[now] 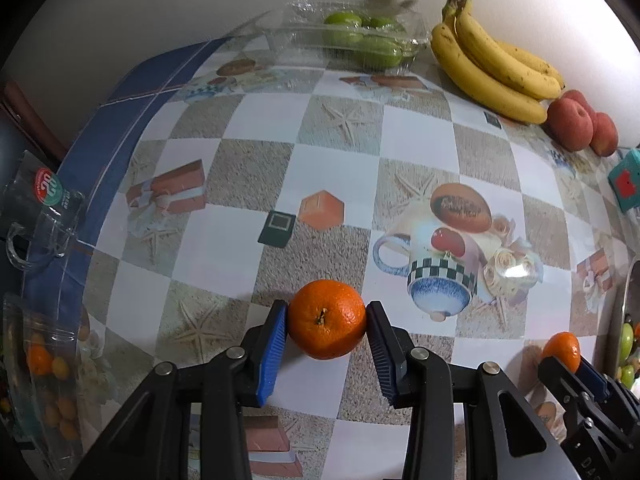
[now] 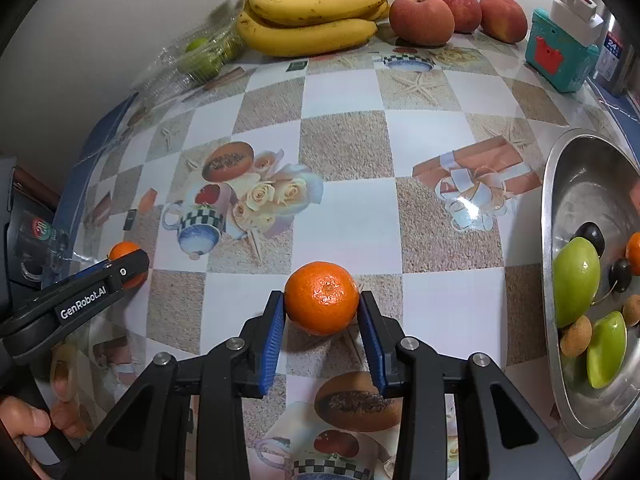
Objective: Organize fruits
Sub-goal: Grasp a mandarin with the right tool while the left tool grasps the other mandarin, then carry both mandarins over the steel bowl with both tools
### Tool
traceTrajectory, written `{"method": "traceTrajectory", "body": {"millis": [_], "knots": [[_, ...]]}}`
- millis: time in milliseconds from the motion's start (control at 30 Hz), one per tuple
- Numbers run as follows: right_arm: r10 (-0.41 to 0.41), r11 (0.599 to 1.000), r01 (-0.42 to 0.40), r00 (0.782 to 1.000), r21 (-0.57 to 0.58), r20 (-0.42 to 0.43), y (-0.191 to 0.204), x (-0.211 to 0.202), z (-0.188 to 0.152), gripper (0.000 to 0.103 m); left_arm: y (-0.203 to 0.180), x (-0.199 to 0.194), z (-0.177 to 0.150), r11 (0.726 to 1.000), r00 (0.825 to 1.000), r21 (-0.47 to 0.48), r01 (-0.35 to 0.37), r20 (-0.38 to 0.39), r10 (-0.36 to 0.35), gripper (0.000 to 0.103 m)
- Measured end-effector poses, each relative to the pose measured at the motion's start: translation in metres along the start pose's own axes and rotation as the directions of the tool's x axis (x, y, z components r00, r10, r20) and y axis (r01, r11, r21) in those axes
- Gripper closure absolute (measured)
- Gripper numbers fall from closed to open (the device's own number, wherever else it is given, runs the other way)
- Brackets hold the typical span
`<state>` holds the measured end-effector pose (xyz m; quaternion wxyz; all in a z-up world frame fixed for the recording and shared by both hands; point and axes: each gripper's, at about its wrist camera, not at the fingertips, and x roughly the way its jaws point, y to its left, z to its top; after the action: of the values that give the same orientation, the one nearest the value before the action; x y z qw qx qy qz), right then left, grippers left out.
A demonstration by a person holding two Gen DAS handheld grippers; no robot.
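Left wrist view: left hand-held gripper (image 1: 326,322) is clamped on a tangerine (image 1: 327,319) sitting on the desk (image 1: 224,232), blue pads pressed to both sides.
Same view, edges: clear tub of limes (image 1: 362,38), bananas (image 1: 486,64) and peaches (image 1: 580,124) line up by the wall; glass dish (image 1: 40,368) at left already has small oranges in it.
Right wrist view: right hand-held gripper (image 2: 322,306) squeezes a second tangerine (image 2: 322,303), also not lifted yet.
Steel bowl (image 2: 584,184): holds green apples and other bits.
Progress: partly sorted I'd say, these two still need homes.
Surface: checkered oilcloth with printed teacups, plain white wall behind.
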<state>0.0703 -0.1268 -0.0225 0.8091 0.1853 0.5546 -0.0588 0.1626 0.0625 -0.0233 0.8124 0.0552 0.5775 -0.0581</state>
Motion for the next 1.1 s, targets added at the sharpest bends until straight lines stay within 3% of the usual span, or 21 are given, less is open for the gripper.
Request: {"method": "traceTrajectory", "body": {"millis": [700, 1100], "knots": [[-0.017, 0.999, 0.014, 0.995, 0.036, 0.095, -0.022, -0.055, -0.005, 0.065, -0.016, -0.052, 0.007, 0.999, 0.993, 0.034, -0.003, 0.121, -0.001, 0.061], [-0.075, 0.988, 0.054, 0.987, 0.148, 0.141, -0.076, -0.085, -0.011, 0.065, -0.039, -0.076, 0.001, 0.997, 0.985, 0.08, -0.002, 0.172, -0.012, 0.061]]}}
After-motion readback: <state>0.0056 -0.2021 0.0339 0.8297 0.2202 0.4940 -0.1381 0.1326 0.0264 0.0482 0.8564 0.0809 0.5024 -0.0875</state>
